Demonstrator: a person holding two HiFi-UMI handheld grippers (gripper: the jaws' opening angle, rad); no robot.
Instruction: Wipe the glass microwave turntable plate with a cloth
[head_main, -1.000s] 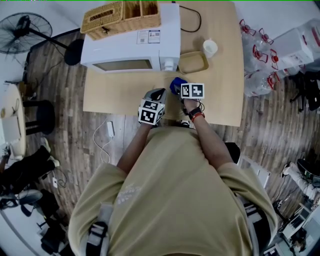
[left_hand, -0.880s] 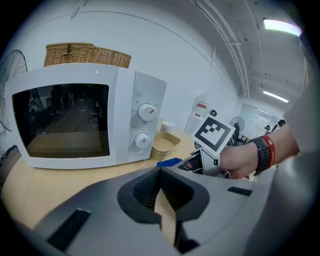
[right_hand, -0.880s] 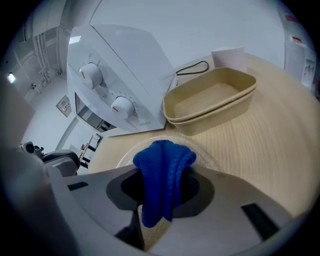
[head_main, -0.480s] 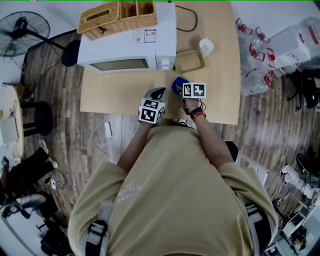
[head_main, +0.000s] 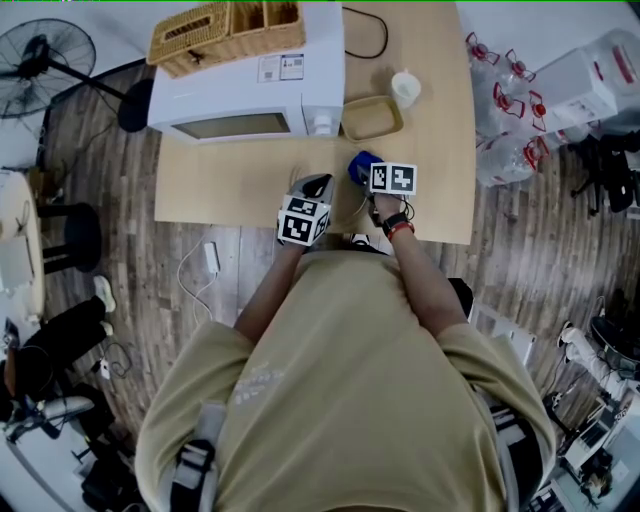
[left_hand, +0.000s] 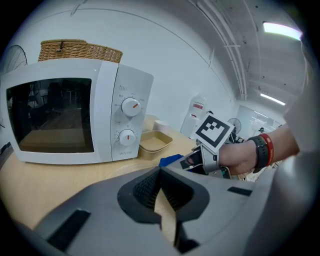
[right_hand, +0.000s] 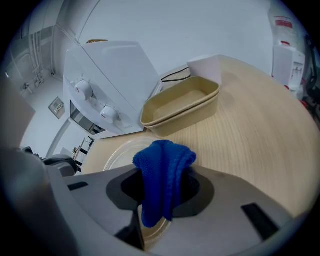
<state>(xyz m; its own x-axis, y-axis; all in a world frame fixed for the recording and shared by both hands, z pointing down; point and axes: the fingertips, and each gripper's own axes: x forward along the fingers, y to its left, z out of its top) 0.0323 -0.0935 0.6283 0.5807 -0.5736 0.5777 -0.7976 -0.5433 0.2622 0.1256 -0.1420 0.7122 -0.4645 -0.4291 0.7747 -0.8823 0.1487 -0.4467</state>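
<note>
The glass turntable plate (right_hand: 122, 155) lies flat on the wooden table (head_main: 230, 185) in front of the microwave (head_main: 250, 85); in the left gripper view only its clear rim (left_hand: 127, 170) shows. My left gripper (left_hand: 160, 172) is at the plate's near-left edge with its jaws closed on the rim. From the right gripper view that gripper (right_hand: 57, 162) appears at the plate's left. My right gripper (right_hand: 162, 185) is shut on a folded blue cloth (right_hand: 162, 175) and hovers over the plate's near-right part. In the head view both grippers, left (head_main: 303, 215) and right (head_main: 385, 180), stand side by side near the table's front edge.
A wicker basket (head_main: 225, 30) sits on the microwave. A beige tray (head_main: 372, 118) and a white cup (head_main: 405, 88) stand right of it. Plastic water bottles (head_main: 510, 110) are past the table's right edge. On the floor at left are a fan (head_main: 45, 60) and a stool (head_main: 75, 235).
The right gripper with the blue cloth has drifted slightly to the right. The left gripper has stayed in place at the plate's edge.
</note>
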